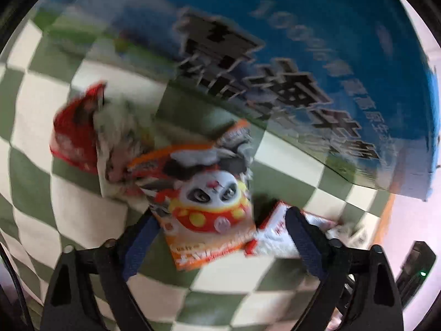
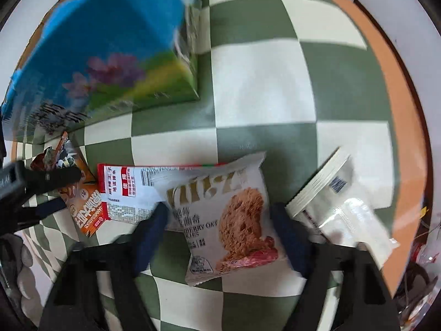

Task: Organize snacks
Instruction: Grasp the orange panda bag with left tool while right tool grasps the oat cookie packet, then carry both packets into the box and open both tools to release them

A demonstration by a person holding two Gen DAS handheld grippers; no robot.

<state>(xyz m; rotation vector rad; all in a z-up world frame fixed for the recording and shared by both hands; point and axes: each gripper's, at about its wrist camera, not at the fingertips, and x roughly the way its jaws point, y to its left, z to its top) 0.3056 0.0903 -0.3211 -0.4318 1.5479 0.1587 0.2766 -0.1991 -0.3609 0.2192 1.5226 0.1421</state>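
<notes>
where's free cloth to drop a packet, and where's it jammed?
Free: checkered cloth right of the blue carton, above the cookie packet, out to the orange edge. Crowded: the packet row from the panda packet to the white pouch, both hand-held grippers working there.

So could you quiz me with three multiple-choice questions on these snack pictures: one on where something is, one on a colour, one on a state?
1. Where does the cookie packet lie?
A. Between the right tongs' fingers
B. Inside the blue box
C. On the floor

2. What colours is the tablecloth?
A. Red and black
B. Green and white checks
C. Plain yellow

3. How does the panda packet lie?
A. Hanging in the air
B. Flat on the cloth, between the left tongs' fingers
C. Torn in half

Answers: A, a finger stands on each side; B, checks show all round; B, it rests on the cloth.
</notes>
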